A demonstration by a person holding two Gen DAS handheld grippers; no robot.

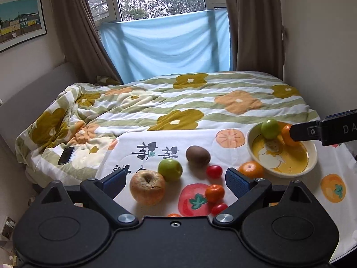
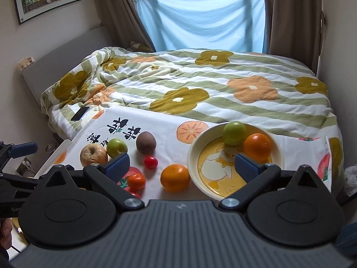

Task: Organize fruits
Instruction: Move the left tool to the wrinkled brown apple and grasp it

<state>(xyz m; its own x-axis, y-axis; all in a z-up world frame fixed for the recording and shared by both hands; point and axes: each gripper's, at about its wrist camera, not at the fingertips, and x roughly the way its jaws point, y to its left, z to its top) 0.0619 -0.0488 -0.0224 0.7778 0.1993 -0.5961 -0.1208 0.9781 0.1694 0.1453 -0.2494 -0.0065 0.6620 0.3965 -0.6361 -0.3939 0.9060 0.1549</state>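
Observation:
A cream bowl (image 2: 194, 147) with a duck picture holds a green apple (image 2: 234, 132) and an orange (image 2: 257, 147); the bowl also shows in the left wrist view (image 1: 312, 156). On the printed cloth lie a wrinkled apple (image 1: 147, 187), a green apple (image 1: 170, 169), a kiwi (image 1: 198, 155), cherry tomatoes (image 1: 214, 171), a small tangerine (image 1: 214, 192) and an orange (image 1: 251, 169). My left gripper (image 1: 176, 182) is open over the loose fruit. My right gripper (image 2: 181, 166) is open and empty above the orange (image 2: 175, 178) beside the bowl.
The cloth (image 2: 165, 125) lies on a table against a bed with a flowered quilt (image 2: 223, 84). A phone (image 1: 66, 155) lies on the quilt at the left. A wall and curtains stand behind.

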